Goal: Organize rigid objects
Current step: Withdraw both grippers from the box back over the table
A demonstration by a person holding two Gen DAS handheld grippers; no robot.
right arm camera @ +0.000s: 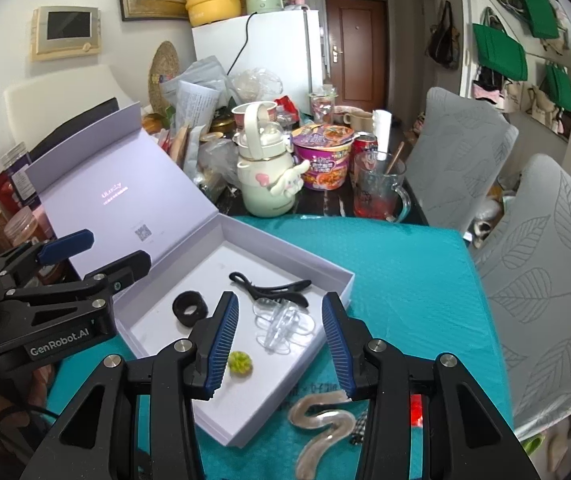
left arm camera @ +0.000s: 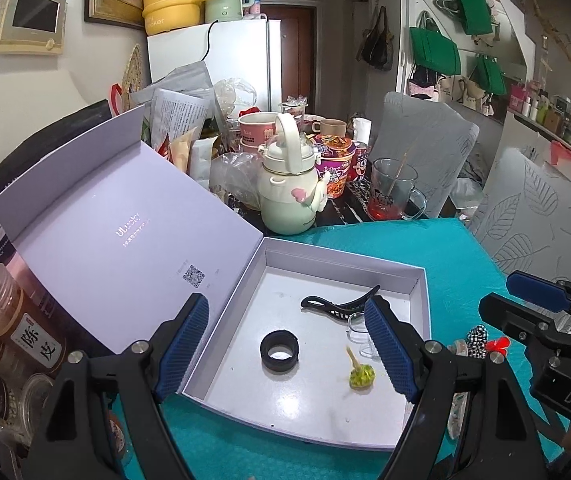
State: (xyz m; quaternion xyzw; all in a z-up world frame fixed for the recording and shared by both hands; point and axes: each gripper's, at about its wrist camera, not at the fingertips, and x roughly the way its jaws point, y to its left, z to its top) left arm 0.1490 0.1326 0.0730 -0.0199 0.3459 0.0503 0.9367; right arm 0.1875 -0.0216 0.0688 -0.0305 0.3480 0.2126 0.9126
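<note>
A white box [left arm camera: 419, 312] with its lid [left arm camera: 125, 216] folded back lies on the teal cloth. In it are a black hair clip [left arm camera: 337, 305], a black ring [left arm camera: 280, 354], a green-headed pin [left arm camera: 361, 374] and a clear claw clip [right arm camera: 283, 322]. My left gripper [left arm camera: 287, 302] hovers open over the box's near side, holding nothing. My right gripper [right arm camera: 281, 298] stands open above the box's near right corner, also with nothing in it. A beige wavy clip [right arm camera: 321, 428], a checkered piece [left arm camera: 477, 340] and a red piece [left arm camera: 499, 344] lie on the cloth outside the box.
Behind the box stand a pale green bottle [left arm camera: 289, 192], a glass mug [left arm camera: 391, 190] and a noodle cup [left arm camera: 335, 164] amid clutter. Jars [left arm camera: 9, 316] crowd the left. Two grey chairs [right arm camera: 465, 152] stand at the right edge of the teal cloth [right arm camera: 405, 264].
</note>
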